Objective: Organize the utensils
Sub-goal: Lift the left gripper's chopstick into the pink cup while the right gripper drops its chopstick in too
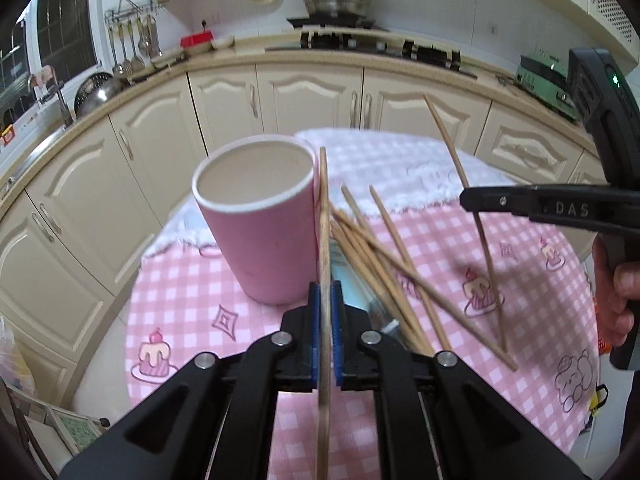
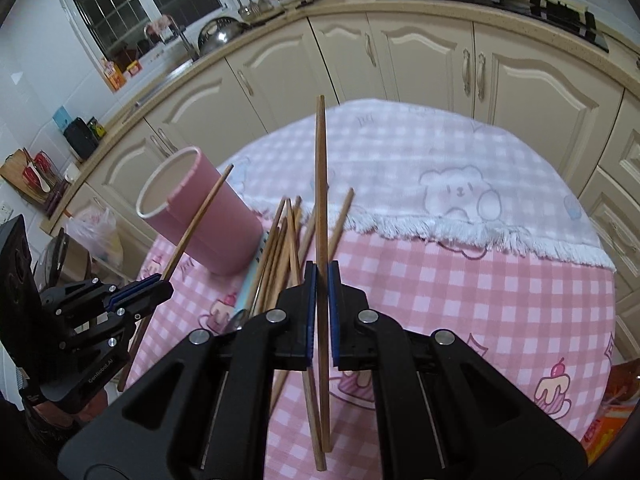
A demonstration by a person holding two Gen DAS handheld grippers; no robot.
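Observation:
A pink cup (image 1: 264, 224) with a white rim stands upright and empty on the pink checked tablecloth (image 1: 520, 248); it also shows in the right wrist view (image 2: 200, 216). My left gripper (image 1: 326, 304) is shut on one wooden chopstick (image 1: 323, 216), held upright just right of the cup; that gripper shows too in the right wrist view (image 2: 136, 292). My right gripper (image 2: 321, 280) is shut on another chopstick (image 2: 321, 168), held upright above the table; it also shows in the left wrist view (image 1: 468, 200). Several loose chopsticks (image 1: 384, 264) lie in a pile right of the cup (image 2: 286, 236).
A light blue flat object (image 2: 256, 276) lies under the pile. A white fringed towel with a bear print (image 2: 460, 196) covers the table's far half. Cream kitchen cabinets (image 1: 312, 92) and a counter curve behind the table.

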